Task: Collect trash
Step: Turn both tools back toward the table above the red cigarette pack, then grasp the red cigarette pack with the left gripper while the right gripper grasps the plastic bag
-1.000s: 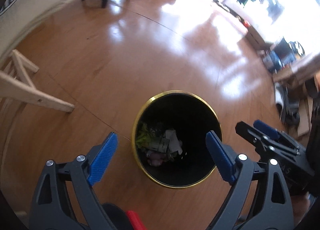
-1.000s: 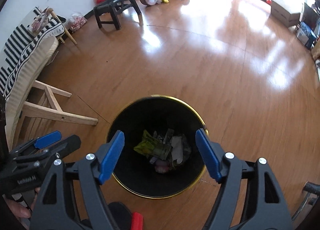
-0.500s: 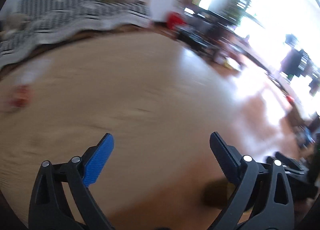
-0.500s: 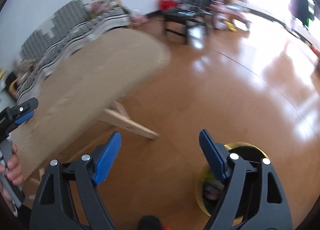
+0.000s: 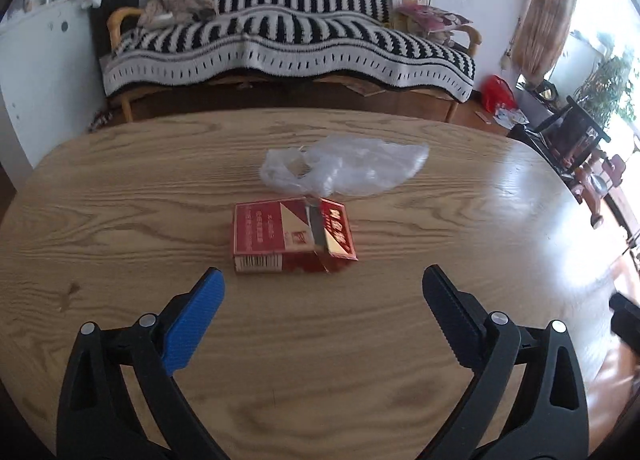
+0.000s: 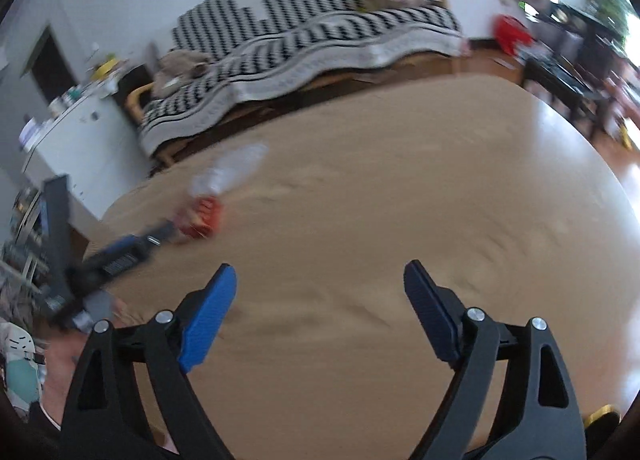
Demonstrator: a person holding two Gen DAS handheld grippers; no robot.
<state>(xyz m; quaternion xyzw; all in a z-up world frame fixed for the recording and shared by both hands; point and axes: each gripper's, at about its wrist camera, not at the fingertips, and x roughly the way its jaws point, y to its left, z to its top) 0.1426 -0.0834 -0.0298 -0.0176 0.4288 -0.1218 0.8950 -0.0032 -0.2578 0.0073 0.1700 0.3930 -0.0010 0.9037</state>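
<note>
A red cigarette pack [image 5: 292, 236] lies on the oval wooden table [image 5: 120, 219], with a crumpled clear plastic bag [image 5: 344, 171] just behind it. My left gripper [image 5: 324, 292] is open and empty, a short way in front of the pack. My right gripper [image 6: 320, 288] is open and empty over the table's middle. In the blurred right wrist view the pack [image 6: 202, 215] and the bag [image 6: 232, 167] show at far left, with the left gripper [image 6: 120, 256] close to them. The gold rim of the trash bin [image 6: 602, 416] peeks in at the bottom right.
A sofa with a black-and-white striped cover [image 5: 288, 39] stands behind the table. A white cabinet [image 6: 76, 139] is to the left. Dark chairs [image 5: 568, 131] and a red bag [image 5: 496, 91] are on the floor at the right.
Both grippers have swung up from over the trash bin on the floor to the table. The left one now faces the cigarette pack and the plastic bag. Both stay open.
</note>
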